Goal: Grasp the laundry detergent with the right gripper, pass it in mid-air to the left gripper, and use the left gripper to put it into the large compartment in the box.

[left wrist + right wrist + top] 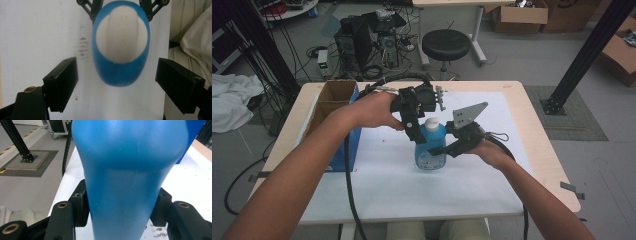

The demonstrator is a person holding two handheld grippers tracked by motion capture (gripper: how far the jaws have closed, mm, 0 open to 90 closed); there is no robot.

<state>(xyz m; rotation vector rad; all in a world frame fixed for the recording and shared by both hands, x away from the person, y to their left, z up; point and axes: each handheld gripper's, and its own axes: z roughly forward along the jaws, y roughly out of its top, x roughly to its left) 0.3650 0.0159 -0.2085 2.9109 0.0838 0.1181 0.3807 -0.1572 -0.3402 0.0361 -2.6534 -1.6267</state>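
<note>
The table (532,165) fills the middle of the high view, its pale wood edge framing a white sheet (387,185) that covers most of the top. At the left edge of that sheet stands an open cardboard box (329,100) with a blue side panel facing you.

Near the centre of the frame stands the blue bottle (431,145), upright on the sheet, with a white cap (432,121) on top and a label low on its front.

Your right gripper (451,146) comes in from the lower right of the high view and clamps the bottle's body — in the right gripper view the blue plastic fills the gap between the two black jaws, with each jaw pressed against a side of it. The grey three-cornered plate (468,114) on that gripper sticks up just right of the cap.

Your left gripper (117,82) sits above the bottle, reaching in from the upper left. In the left gripper view it looks straight down on the white cap ringed by the blue shoulders, and its jaws stand wide apart, one on either side of the bottle and touching nothing.

A black cable (348,175) trails from your left gripper down the lower left of the high view.
</note>
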